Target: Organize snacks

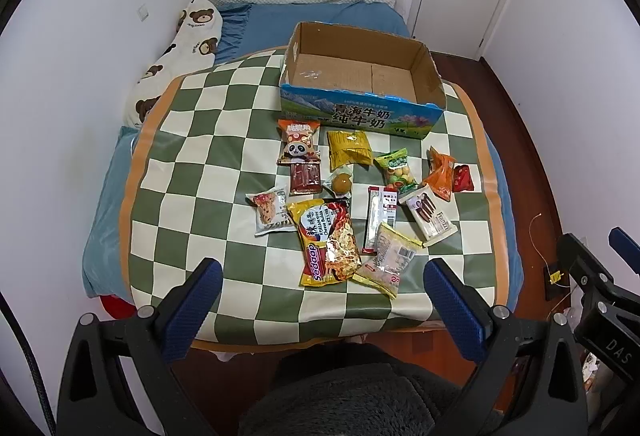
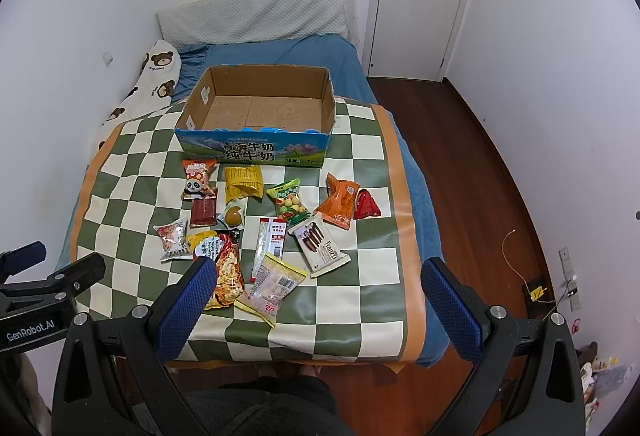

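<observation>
While both claws hang short of the near edge of the checked cloth (image 1: 192,164), I log the layout by the cardboard box (image 2: 256,148), working left to right.

- Left gripper (image 1: 322,290): jaws spread as wide as they go, nothing between the pads. It tilts steeply down toward the snacks.
- Box: open, nothing inside that I can see, at the far side of the cloth. Every snack lies loose on the near side of it, none in yet.
- Left of the pile, near side of box: small clear bag of red snack (image 1: 270,212), then the panda pack (image 1: 299,141) just in front of the box's left corner.
- Middle: noodle packet (image 1: 326,242), long axis running from the box toward me, slightly slanted. It sits straight ahead of the left claw and is the nearest big thing to it.
- Beside it on the right: pale wrapped cake (image 2: 270,286), slanted, nearest the right gripper (image 2: 318,294), ahead and a little left of its centre.
- Right gripper: also fully spread, holding nothing.
- Right end: biscuit pack (image 2: 320,246), then the orange pouch (image 2: 340,204) and red packet (image 2: 366,206), well off from either claw.

My judgement: left hand takes the noodles across their short width; right takes the cake.
</observation>
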